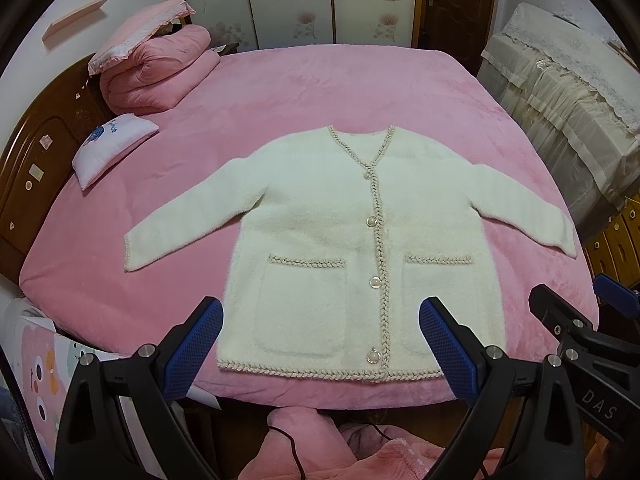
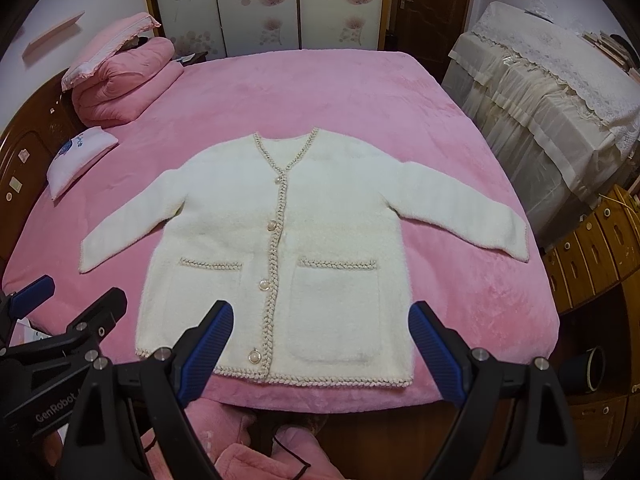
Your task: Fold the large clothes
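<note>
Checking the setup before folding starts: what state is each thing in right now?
Cardigan: spread flat on the bed, front up, buttoned, sleeves angled outward, unfolded.
Left tool: open, empty, above the hem.
Right tool: open, empty, above the hem.
Pink quilt: folded, stacked at the headboard corner.
Small pillow: lying on the bed, apart from the cardigan.

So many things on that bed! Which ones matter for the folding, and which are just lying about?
For the folding:
white cardigan
left gripper, open
right gripper, open

Just lying about:
folded pink quilt
small white pillow
lace-covered furniture
</note>
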Available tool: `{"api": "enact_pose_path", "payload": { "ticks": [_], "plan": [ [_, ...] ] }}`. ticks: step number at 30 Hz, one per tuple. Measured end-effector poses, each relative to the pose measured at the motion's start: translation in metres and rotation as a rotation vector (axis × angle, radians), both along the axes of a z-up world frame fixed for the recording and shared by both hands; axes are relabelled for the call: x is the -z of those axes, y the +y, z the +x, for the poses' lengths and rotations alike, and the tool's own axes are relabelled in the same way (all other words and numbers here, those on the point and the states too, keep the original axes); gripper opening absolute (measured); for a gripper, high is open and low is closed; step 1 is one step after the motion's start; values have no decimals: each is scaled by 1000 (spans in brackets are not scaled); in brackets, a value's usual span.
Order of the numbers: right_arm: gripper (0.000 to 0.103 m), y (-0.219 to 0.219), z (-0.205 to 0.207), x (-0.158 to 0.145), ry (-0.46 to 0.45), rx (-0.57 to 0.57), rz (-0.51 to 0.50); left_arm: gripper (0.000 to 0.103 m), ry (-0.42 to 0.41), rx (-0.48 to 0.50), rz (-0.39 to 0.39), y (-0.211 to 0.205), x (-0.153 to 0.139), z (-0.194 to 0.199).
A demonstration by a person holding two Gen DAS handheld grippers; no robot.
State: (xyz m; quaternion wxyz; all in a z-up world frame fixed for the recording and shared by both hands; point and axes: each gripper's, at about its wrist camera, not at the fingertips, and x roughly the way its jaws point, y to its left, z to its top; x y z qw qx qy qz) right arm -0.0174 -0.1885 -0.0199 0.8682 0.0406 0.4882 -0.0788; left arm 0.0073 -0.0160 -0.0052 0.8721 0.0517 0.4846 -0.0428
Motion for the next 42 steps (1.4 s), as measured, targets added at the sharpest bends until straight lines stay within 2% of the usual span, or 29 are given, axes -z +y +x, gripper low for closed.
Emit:
{"api": "enact_pose_path", "payload": {
  "ticks": [4, 7, 11, 15, 20, 23, 27, 29, 32, 34, 35, 37, 40, 42],
  "plan": [
    [90, 4, 1, -1, -12, -5, -3, 97, -3, -7, -9, 6, 0, 2],
    [90, 10, 5, 1, -6, -24, 0, 97, 35, -15, -38, 14, 8, 9],
    [90, 23, 16, 12, 31, -60, 31, 97, 183, -35, -85, 35, 41, 24],
    [90, 51, 35, 41, 126, -128, 58, 97, 339, -120, -163, 75, 85, 37],
    [90, 96, 65, 85, 197, -159, 66, 97, 428, -223, -186, 134, 135, 52],
    [90, 137, 95, 112, 256, -195, 107, 97, 432, -281, -198, 184, 155, 74],
    [90, 208, 146, 136, 280, -224, 136, 96, 379, -359, -180, 261, 172, 123],
    [90, 238, 168, 143, 269, -235, 139, 91, 348, -383, -164, 295, 183, 145],
    [90, 282, 204, 157, 261, -252, 157, 84, 340, -488, -130, 361, 220, 187],
    [89, 304, 225, 168, 259, -247, 171, 72, 328, -605, -158, 403, 242, 201],
    [89, 314, 234, 174, 266, -240, 173, 70, 302, -669, -197, 423, 252, 204],
    [89, 326, 251, 186, 284, -221, 191, 69, 281, -760, -265, 461, 273, 213],
    [89, 338, 266, 198, 301, -206, 232, 65, 315, -837, -273, 496, 302, 225],
    [89, 343, 270, 206, 305, -211, 218, 64, 332, -872, -284, 509, 317, 227]
  ]
}}
